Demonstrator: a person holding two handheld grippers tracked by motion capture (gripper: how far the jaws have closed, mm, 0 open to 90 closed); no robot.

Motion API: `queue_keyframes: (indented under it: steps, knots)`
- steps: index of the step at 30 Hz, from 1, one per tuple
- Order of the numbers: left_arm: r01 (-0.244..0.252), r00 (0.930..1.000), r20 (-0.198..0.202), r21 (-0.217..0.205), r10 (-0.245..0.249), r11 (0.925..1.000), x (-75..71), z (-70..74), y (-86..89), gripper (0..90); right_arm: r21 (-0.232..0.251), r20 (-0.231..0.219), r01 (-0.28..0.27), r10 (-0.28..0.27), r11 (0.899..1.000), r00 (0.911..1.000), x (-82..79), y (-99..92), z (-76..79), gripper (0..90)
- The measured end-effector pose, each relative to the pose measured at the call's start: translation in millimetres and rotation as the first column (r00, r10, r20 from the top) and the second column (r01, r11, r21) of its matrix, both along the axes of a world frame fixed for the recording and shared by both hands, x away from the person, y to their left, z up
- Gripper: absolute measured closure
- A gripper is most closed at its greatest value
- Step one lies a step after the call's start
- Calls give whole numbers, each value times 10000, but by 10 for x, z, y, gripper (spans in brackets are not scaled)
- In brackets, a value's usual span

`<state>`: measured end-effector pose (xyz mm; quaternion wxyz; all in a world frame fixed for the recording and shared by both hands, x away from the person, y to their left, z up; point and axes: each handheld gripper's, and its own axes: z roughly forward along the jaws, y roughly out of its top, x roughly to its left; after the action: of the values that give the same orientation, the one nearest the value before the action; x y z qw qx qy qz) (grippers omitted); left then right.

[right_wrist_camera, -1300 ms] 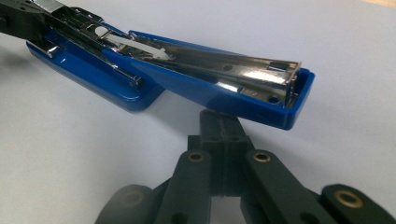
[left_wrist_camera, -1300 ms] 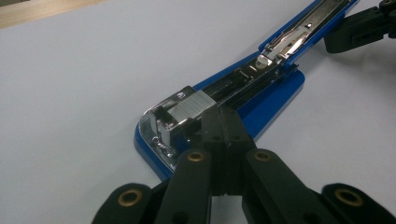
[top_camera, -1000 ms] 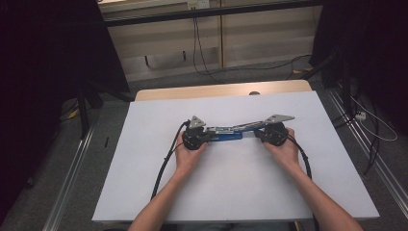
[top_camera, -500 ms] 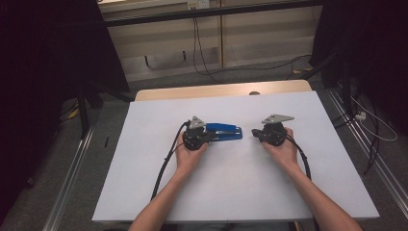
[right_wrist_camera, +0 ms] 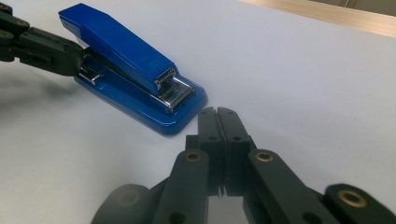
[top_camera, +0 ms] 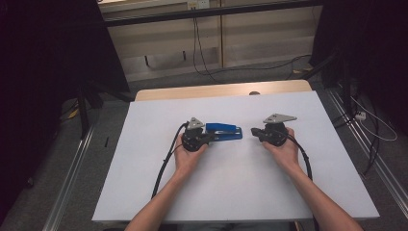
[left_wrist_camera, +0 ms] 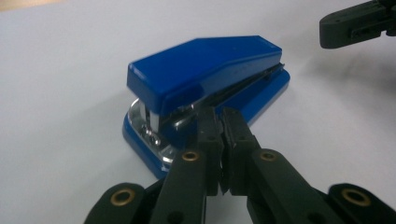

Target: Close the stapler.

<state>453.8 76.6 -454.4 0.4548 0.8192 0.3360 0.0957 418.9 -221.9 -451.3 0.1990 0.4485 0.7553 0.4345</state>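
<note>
A blue stapler lies flat on the white table top, between my two grippers. My left gripper is shut with nothing between its jaws. Its tips sit at the stapler's rear hinge end and seem to touch it. My right gripper is shut too and holds nothing. It points at the stapler's front end, a short gap away. In the high view the left gripper is left of the stapler and the right gripper is right of it. A hand holds each.
A black cable trails from the left gripper toward the near edge, and another runs back along the right forearm. A wooden strip borders the table's far side. Dark stands and floor cables flank the table.
A second ago the right gripper's tips seemed to meet the stapler's front end; since half a second ago a small gap shows there. Both hands keep their places.
</note>
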Motion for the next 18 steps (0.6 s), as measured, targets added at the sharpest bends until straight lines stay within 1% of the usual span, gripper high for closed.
queue_keyframes:
  steps: [2,4,7,9,12,13,14,15,17,18]
  knots:
    - [-44,9998,204,105,42,9999,-26,5,38,872,107,33,-3,3,9999,10000,-5,-5,2,876]
    - [-34,9998,193,76,32,10000,-32,17,91,858,159,55,21,-22,9999,10000,-7,-10,-2,869]
    - [-100,9994,329,52,98,9999,-35,53,130,817,306,110,20,-24,9995,9999,-14,-17,-8,853]
    - [-20,9992,392,3,20,10000,-30,79,149,793,370,193,38,-45,9993,9998,-24,-14,-8,836]
    - [4,9987,518,126,-10,9999,-44,111,171,752,489,267,-67,54,9988,9996,-44,-7,-6,806]
    - [-34,9984,560,159,25,9999,-51,120,176,731,531,267,-184,170,9984,9995,-45,-5,-4,798]
    - [-82,9983,584,149,73,9999,-61,132,181,701,551,267,-303,289,9980,9992,-46,-1,0,783]
    - [-123,9978,657,25,121,9999,-76,146,189,669,581,274,-334,318,9978,9991,-50,4,5,752]
    - [-136,9971,742,-59,140,9999,-95,165,201,645,665,302,-333,313,9972,9991,-55,19,13,678]
    - [-207,9969,751,-107,214,9997,-106,171,205,612,691,303,-323,303,9971,9991,-57,24,16,662]
